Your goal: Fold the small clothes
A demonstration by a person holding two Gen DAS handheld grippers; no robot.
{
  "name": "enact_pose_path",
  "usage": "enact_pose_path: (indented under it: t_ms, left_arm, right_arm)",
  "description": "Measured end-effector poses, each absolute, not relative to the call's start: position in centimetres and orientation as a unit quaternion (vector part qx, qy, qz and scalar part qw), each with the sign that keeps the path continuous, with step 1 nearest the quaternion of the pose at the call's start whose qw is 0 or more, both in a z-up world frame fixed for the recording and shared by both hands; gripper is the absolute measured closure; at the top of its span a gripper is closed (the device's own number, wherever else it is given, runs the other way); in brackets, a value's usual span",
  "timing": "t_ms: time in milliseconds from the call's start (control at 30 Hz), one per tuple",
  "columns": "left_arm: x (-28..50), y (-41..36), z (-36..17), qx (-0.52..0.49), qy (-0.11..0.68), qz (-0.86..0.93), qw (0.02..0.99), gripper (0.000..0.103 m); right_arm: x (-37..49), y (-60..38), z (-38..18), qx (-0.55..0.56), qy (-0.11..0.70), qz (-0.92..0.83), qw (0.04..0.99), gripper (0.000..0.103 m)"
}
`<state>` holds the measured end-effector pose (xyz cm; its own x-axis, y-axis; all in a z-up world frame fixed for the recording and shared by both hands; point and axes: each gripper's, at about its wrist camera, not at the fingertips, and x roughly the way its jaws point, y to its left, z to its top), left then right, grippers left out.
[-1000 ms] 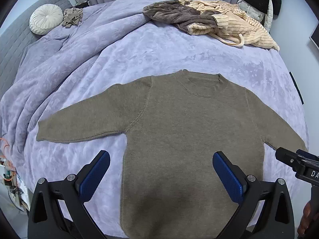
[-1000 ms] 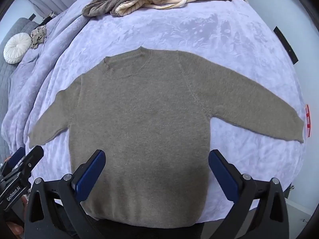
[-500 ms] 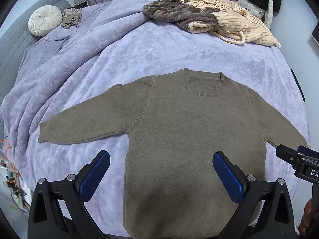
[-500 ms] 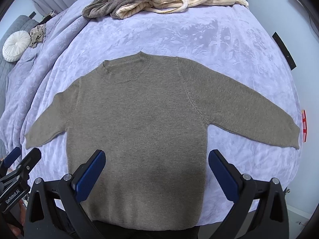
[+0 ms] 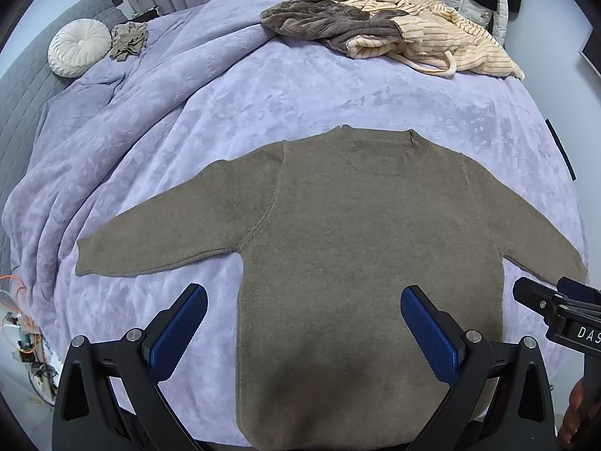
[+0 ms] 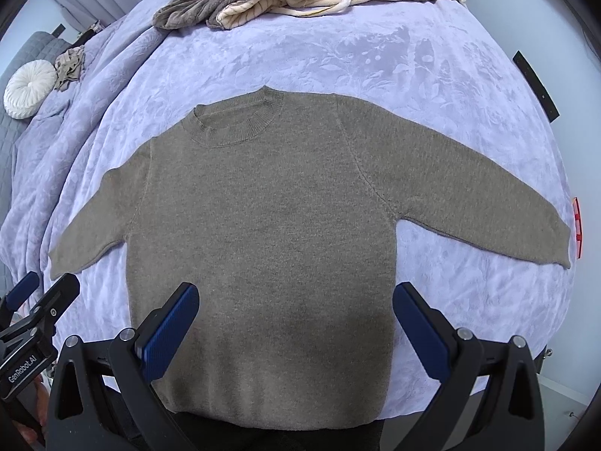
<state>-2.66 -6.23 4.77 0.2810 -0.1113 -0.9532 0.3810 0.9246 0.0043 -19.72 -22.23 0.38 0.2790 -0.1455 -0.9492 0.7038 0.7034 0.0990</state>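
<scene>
Two grippers hang above the near edge of the bed, both with fingers spread wide and holding nothing. Nearest, the left gripper [image 5: 303, 329] straddles the sweater's left side seam near the hem, and the right gripper [image 6: 296, 325] hovers over the lower body of the same garment. That olive sweater [image 6: 263, 225] lies flat and face up on the lavender blanket [image 6: 375, 56], hem toward the person, neckline away, both sleeves spread out to the sides.

With nothing folded yet, the step in hand looks like the first fold, probably bringing a sleeve across the body. To do it well, each gripper should come down on a sleeve cuff or shoulder edge, pinch both knit layers together, lift only slightly and carry the fabric inward so the body stays smooth. The plush blanket may drag with the knit, so a clean lift matters.

Farther off, a heap of clothes [image 5: 383, 34] waits at the far edge, and a round white cushion [image 5: 79, 47] sits at the far left.
</scene>
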Motion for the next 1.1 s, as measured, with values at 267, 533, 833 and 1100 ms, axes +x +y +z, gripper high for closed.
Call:
enact_pose_path:
  t_ms: [267,533,833,1100]
  left_arm:
    - [-3.7,-5.6,3.9,0.119,0.581,-0.152,0.790,0.000]
    - [-5.0,-6.0,3.2,0.132,0.580,-0.157,0.788,0.000]
    - [-5.7,-6.1,2.9,0.131,0.581,-0.156,0.788,0.000]
    - [-5.9,-6.0,2.7,0.130,0.581,-0.157,0.788,0.000]
  right_arm:
    - [-20.4,-22.1,0.1,0.268,0.527,-0.288,0.753,0.000]
    - [-20.8,-22.5,-0.2,0.277,0.524,-0.292,0.751,0.000]
    - [-20.9,-22.5,-0.2,0.276,0.524,-0.294,0.750,0.000]
    - [-20.9,-22.3,-0.3,0.270,0.525,-0.298,0.750,0.000]
